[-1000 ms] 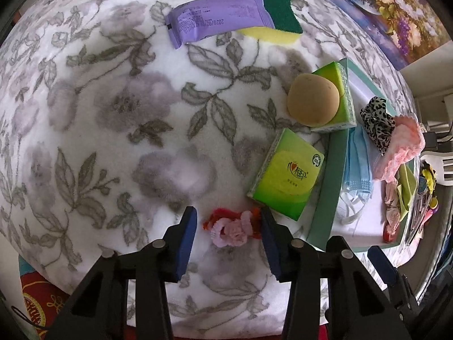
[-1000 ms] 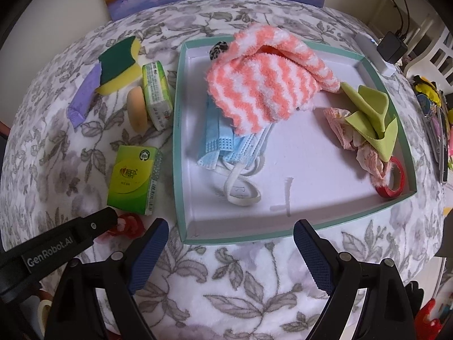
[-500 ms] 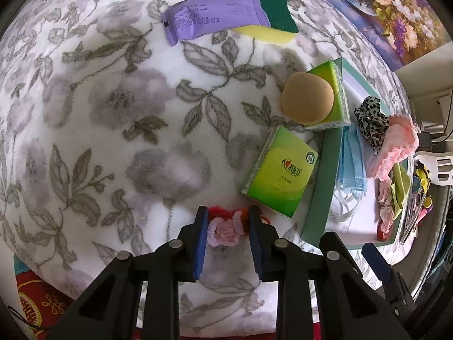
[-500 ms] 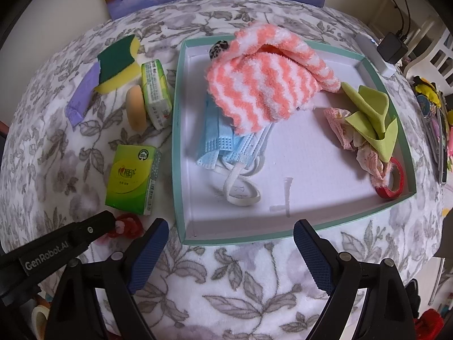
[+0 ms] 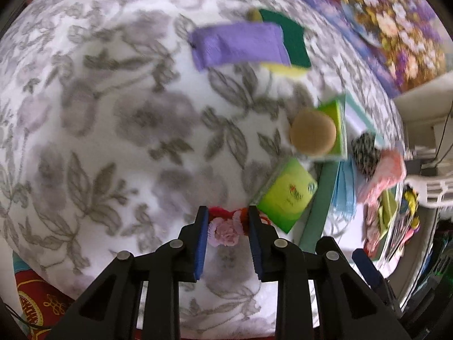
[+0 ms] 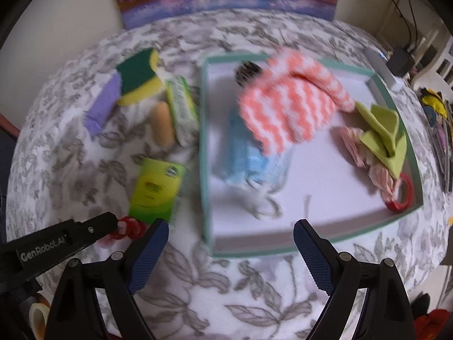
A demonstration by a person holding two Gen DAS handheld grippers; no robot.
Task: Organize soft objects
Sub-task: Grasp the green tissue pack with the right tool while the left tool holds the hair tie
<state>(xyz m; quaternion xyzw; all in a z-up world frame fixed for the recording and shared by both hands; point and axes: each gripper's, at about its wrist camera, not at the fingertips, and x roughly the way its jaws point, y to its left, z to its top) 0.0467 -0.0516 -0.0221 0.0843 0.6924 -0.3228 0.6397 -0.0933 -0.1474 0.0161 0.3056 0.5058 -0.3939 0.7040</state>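
Whereas the left gripper (image 5: 228, 228) stood wide a second ago, the pink-and-red frilly fabric flower (image 5: 226, 231) is now clamped; the right gripper (image 6: 230, 245) is held wide, empty.

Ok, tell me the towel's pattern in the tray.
Coral-and-white wavy stripes on the towel; clearest in the right wrist view.

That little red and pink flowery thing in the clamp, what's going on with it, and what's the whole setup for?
A person is tidying soft things into a tray using two hand-held grippers. The left gripper has just closed on the red and pink flowery hair tie, beside a green tissue pack on the flowered cloth. The right gripper hangs open and empty over the tray's near edge. The tray already holds a striped towel, face masks and other soft bits.
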